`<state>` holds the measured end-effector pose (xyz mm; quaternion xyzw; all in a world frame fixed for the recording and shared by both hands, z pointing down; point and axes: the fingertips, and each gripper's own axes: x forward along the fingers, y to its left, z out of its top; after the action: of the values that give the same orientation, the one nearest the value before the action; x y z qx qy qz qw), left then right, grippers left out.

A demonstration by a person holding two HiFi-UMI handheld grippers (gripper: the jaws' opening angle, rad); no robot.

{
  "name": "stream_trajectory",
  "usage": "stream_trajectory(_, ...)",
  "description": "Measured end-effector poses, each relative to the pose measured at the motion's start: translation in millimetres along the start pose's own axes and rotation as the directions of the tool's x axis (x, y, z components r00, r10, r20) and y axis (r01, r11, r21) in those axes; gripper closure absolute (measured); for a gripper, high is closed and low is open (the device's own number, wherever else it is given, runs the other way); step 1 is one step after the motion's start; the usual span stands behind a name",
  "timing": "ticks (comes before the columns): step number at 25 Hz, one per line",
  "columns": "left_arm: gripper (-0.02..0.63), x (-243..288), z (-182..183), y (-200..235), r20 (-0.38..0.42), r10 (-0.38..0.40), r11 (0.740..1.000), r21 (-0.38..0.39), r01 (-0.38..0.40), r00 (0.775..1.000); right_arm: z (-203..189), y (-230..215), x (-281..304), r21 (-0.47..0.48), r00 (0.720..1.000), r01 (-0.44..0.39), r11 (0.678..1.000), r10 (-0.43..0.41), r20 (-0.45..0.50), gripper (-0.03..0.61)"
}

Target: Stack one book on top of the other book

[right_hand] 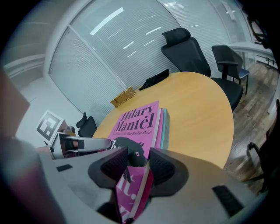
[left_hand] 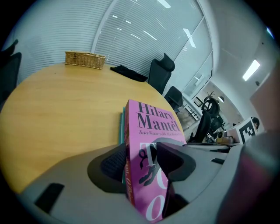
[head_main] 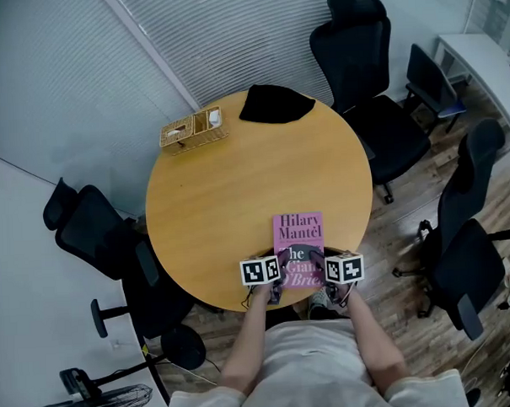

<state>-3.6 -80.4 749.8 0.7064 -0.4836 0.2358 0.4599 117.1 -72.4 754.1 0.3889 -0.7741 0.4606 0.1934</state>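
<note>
At the 6 o'clock edge of the round surface (head_main: 229,191), seen from the head, the pink book (head_main: 297,230) lies with its title facing the person. The left gripper (head_main: 276,278) is on its 7 o'clock corner and the right gripper (head_main: 324,275) on its 5 o'clock corner. Holding both near corners probably keeps the cover level and square while it is set down. A basket (head_main: 193,128) at 11 o'clock and a black cloth (head_main: 274,105) at 12 o'clock sit well apart, out of the way.

Along the left gripper (left_hand: 142,153) in its own view, the jaws pinch the pink book (left_hand: 151,120) by its spine-side edge, one pad on the cover and one beneath. A teal book (left_hand: 121,129) shows as a thin edge directly under it, so the stack looks aligned.

Along the right gripper (right_hand: 139,162) in its own view, the jaws likewise pinch the near corner of the pink book (right_hand: 135,122). The teal book (right_hand: 166,124) peeks out at 3 o'clock, underneath. The stacking appears nearly done, with only the release left.
</note>
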Motion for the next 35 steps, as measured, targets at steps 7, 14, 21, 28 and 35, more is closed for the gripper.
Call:
stream_trajectory(7,0.384,5,2,2,0.003,-0.014,1.0,-0.019,0.014,1.0,0,-2,3,0.005,1.0,0.004,1.0,-0.004,-0.002,0.411)
stream_trajectory(14,0.385,5,2,0,-0.01,-0.012,1.0,-0.005,0.012,1.0,2,-5,2,0.002,1.0,0.01,1.0,-0.01,-0.01,0.411)
stream_trajectory(21,0.385,6,2,0,-0.01,-0.018,1.0,0.0,0.018,1.0,1,-5,4,0.012,1.0,-0.003,1.0,0.004,-0.01,0.41)
stream_trajectory(28,0.362,-9,13,3,0.07,-0.012,1.0,0.019,0.011,0.998,9,-10,-5,-0.019,0.998,0.054,0.998,-0.054,0.014,0.439)
stream_trajectory(35,0.362,-45,17,0,0.157,0.001,0.995,0.096,-0.016,0.988,26,-8,-31,-0.066,0.996,0.05,0.997,-0.044,0.083,0.433)
